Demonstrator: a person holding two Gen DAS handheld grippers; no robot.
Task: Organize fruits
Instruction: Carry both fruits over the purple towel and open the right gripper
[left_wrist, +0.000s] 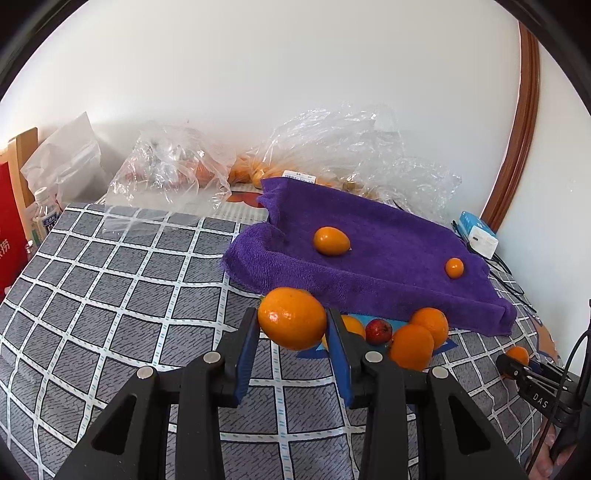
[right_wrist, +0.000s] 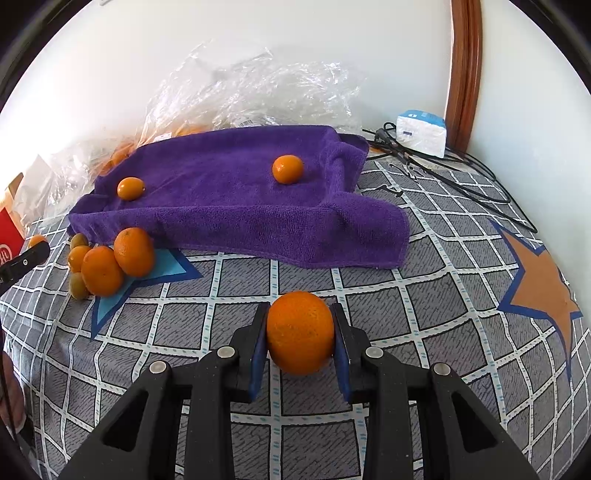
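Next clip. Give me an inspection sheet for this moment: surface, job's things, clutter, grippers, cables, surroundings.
Surface: grey checked cloth with star prints.
Job's things: purple towel bearing two small oranges; fruit pile beside its edge on the blue star.
Clutter: plastic bags, some with fruit; bottle; red box; white box.
Grippers: left gripper shut on an orange; right gripper shut on another orange.
Cables: black cables near the white box.
Surroundings: white wall, wooden trim.

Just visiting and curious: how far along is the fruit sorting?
Early on. Two small oranges already sit on the purple towel. The left gripper and right gripper each hold an orange. A pile of fruit waits beside the towel.
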